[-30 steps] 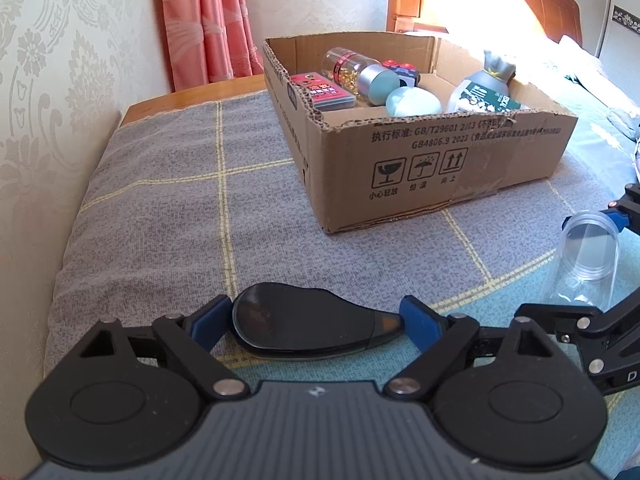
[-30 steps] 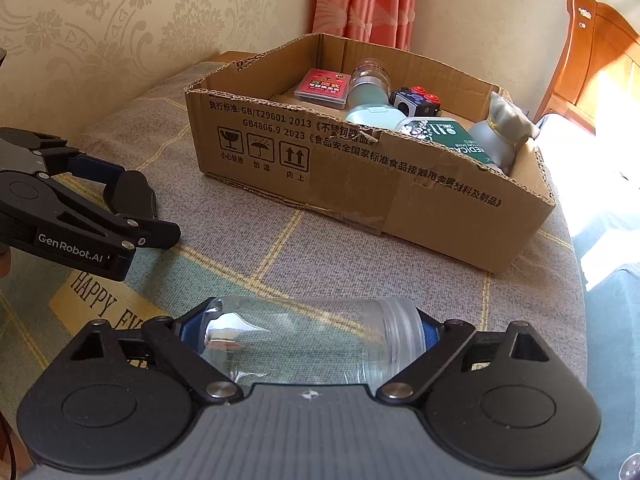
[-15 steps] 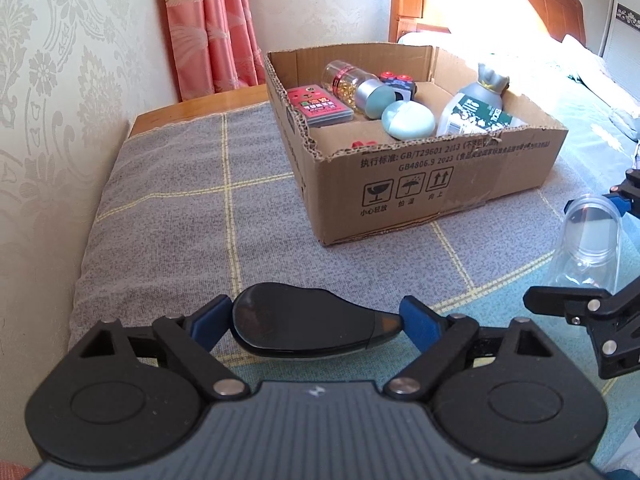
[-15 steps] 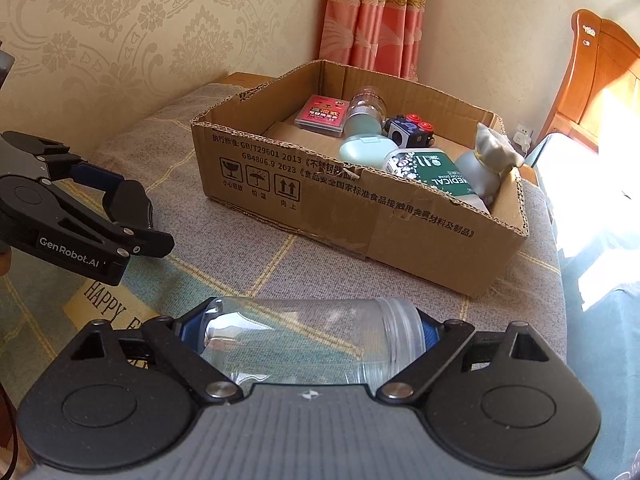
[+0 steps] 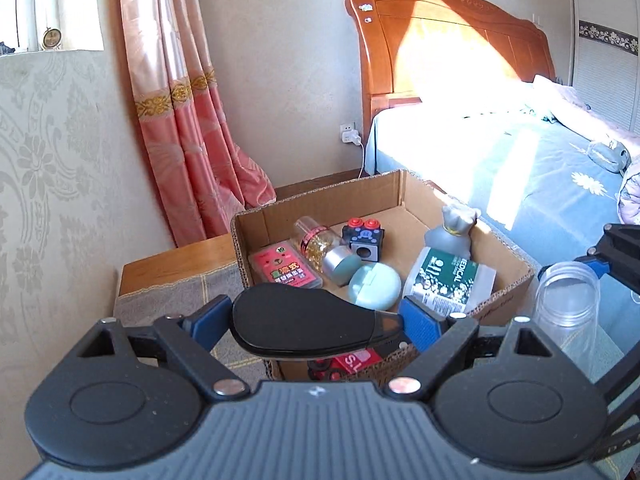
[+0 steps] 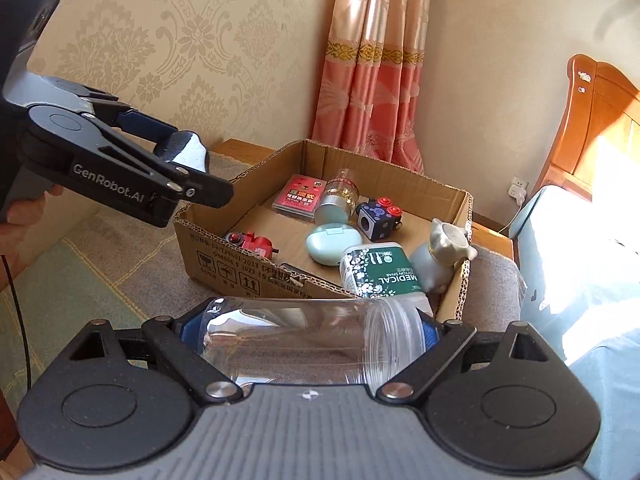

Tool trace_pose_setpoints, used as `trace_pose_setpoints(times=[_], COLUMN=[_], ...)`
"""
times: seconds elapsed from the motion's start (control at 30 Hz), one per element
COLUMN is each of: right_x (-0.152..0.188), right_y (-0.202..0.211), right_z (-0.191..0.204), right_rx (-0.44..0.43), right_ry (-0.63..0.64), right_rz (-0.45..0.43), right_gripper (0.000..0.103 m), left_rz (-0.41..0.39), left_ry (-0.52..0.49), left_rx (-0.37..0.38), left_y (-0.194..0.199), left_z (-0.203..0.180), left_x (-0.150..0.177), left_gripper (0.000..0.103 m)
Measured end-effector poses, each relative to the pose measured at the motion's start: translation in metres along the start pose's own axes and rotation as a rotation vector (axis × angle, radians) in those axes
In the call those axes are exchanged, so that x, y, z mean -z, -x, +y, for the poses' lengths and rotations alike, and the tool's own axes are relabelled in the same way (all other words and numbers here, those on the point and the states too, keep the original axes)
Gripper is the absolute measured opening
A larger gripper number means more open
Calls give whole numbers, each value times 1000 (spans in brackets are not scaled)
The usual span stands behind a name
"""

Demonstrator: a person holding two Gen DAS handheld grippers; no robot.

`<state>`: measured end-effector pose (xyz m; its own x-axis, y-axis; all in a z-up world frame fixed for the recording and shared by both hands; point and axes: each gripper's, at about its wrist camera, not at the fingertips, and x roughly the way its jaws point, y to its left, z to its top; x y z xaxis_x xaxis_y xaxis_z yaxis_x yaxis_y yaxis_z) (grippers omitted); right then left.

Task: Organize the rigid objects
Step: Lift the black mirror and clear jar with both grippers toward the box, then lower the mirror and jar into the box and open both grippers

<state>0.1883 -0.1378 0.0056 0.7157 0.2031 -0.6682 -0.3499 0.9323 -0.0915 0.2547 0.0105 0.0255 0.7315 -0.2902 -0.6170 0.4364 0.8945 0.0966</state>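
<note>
Carrying loads above the cardboard box, both tongs pinch items crosswise, likely so they can drop in: the left gripper clamps a flat black mouse-like object, the right gripper a clear plastic jar. Readable writing: "MEDICAL" on the green-labelled container inside, "GenRobot.AI" on the left tool.

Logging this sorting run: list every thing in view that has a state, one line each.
left gripper: shut on black mouse, above the box.
right gripper: shut on clear jar, held sideways, no lid.
cardboard box: open-topped, partly filled.
gold-flake bottle: lying down, capped.
green case: closed.
cotton swab pack: lying flat.
</note>
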Motion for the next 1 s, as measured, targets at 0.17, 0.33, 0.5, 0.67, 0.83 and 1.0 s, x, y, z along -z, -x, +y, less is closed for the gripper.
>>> trace_pose_setpoints(times=[0.17,0.33,0.5,0.67,0.83,1.0], right_x=[-8,-16,-36,-59,-65,-57], right_y=[-7,-12,-25,-49,-60,-46], right_z=[-13,-20,-21,-16,-11,-8], right_rx=[-5,-7,-17,-20,-9,66], right_ry=[-40,-48,-47,-58,-80,-138], right_rz=[-9,-21,-40,-45,-33,35], right_gripper=[95,95,95,99,103,103], left_rz=[-22,-50,-76,-77,-51,-27], left_ry=[37,79,72,91,145,177], left_rx=[-41,-82,-178,-269,-307,-298], left_y=[-38,-28,1,22,35,45], left_z=[3,12,17,22,27,21], left_x=[-15,-8,7,23,30,31], left_gripper=[91,101,103,102,102,102])
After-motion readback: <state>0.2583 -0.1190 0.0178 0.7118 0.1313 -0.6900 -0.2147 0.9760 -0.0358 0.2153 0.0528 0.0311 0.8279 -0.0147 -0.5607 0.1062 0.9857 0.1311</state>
